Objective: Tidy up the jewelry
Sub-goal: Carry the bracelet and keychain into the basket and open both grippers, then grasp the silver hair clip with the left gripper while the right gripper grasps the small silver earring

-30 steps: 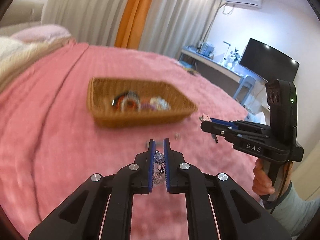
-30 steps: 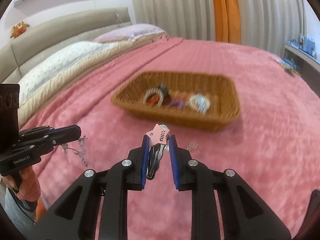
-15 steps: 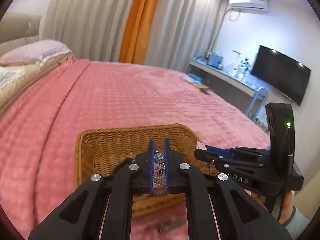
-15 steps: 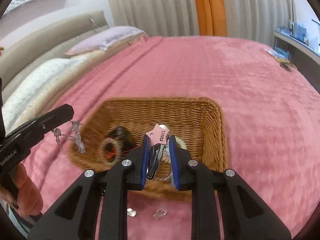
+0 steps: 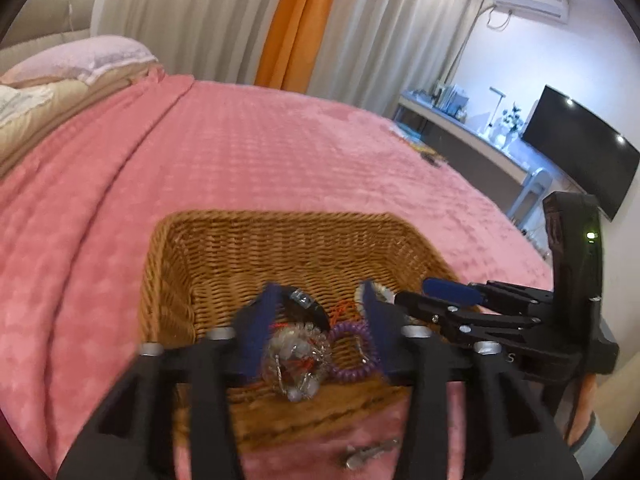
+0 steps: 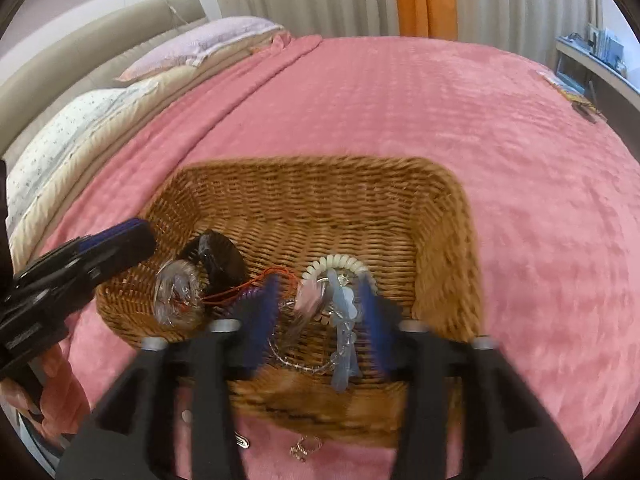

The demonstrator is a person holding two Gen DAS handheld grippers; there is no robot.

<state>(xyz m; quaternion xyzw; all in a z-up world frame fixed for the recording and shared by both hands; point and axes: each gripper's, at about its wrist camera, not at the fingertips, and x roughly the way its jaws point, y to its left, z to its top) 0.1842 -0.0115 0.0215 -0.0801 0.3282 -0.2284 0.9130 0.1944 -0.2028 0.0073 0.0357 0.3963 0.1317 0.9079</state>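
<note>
Basket [image 6: 440, 208] w/ jewelry | both grippers' jaws spread – no legible writing

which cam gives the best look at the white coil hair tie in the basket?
Right wrist. The white coil hair tie lies in the wicker basket, its upper arc plain between the open right gripper fingers. On the left wrist view only a sliver shows, behind a finger of the open left gripper.

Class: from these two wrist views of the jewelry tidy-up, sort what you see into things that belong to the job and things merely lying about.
Belongs to the job: wicker basket, purple coil band, clear bead bracelet, white coil band, small metal piece on the blanket, left gripper, right gripper.

Lying about: pillows, television, air conditioner.
</note>
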